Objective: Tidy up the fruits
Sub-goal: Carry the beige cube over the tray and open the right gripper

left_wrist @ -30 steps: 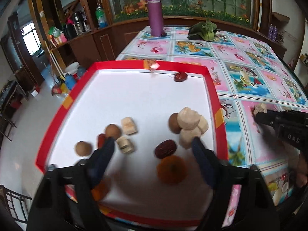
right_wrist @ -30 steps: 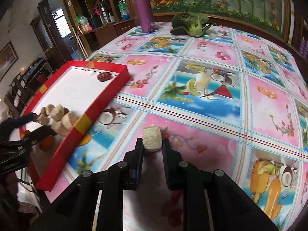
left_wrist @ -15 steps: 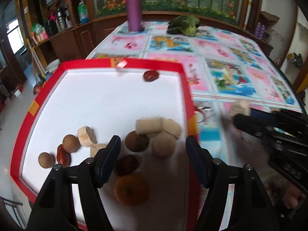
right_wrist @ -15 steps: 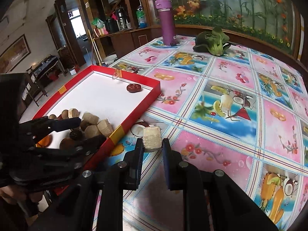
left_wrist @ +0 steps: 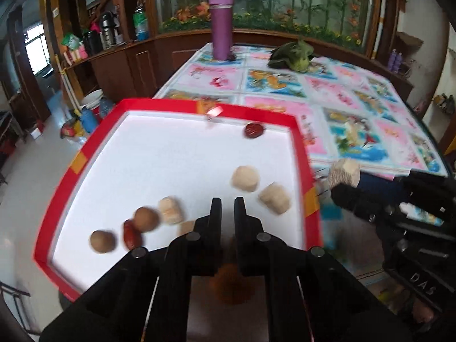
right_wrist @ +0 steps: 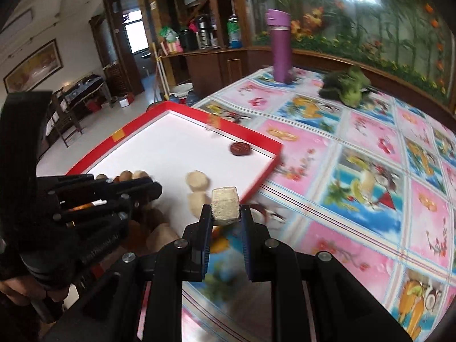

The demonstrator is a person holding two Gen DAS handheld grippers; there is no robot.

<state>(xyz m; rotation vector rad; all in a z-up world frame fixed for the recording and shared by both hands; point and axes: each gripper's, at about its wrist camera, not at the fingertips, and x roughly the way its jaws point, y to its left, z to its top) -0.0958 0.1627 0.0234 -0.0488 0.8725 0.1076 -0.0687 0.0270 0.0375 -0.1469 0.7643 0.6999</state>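
Observation:
My right gripper (right_wrist: 226, 213) is shut on a beige fruit chunk (right_wrist: 225, 205), held in the air just outside the near right rim of the red-edged white tray (right_wrist: 258, 181). The left wrist view shows that chunk (left_wrist: 343, 173) beside the tray's right rim (left_wrist: 299, 154). My left gripper (left_wrist: 227, 208) hangs over the tray's near part, its fingers almost together with nothing between them. In the tray lie beige chunks (left_wrist: 245, 178), brown round fruits (left_wrist: 146, 219), a red date (left_wrist: 131, 234), a dark date (left_wrist: 253, 130) at the far side and an orange fruit (left_wrist: 232, 285) under the left gripper.
A purple bottle (left_wrist: 220, 37) and a green leafy vegetable (left_wrist: 293, 57) stand at the far end of the table, on a cloth with fruit pictures (right_wrist: 370, 171). The tray sits at the table's left edge, with the floor below it.
My left gripper has gone from wide open to shut and has drawn back over the tray. The right gripper has carried the beige chunk left, up to the tray's rim.

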